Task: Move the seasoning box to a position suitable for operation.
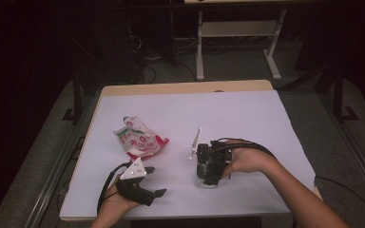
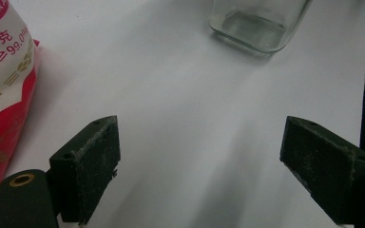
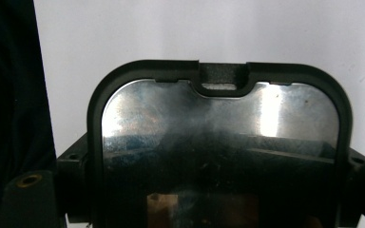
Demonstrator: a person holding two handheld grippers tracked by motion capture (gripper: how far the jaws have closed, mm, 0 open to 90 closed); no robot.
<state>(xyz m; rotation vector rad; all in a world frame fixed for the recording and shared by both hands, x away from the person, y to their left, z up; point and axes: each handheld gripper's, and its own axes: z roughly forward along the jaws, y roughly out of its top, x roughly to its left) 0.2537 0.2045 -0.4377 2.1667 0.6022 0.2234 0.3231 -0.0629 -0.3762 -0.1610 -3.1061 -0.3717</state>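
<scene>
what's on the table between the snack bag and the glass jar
Nothing: in the left gripper view, bare white table cover runs from the snack bag to the glass jar.

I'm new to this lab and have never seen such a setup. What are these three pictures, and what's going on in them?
No robot here: a person holds hand-operated tongs in each hand at a table covered with white paper.

The high view looks down from above. The left tongs hover open and empty over the paper, beside a crumpled red-and-white printed snack bag. The right tongs sit down over a clear glass jar.

The left gripper view looks along those open jaws; the bag and the jar's base show ahead.

The right gripper view looks along its own jaws, which flank a shiny metal lid with a black rim. It appears clamped.
</scene>
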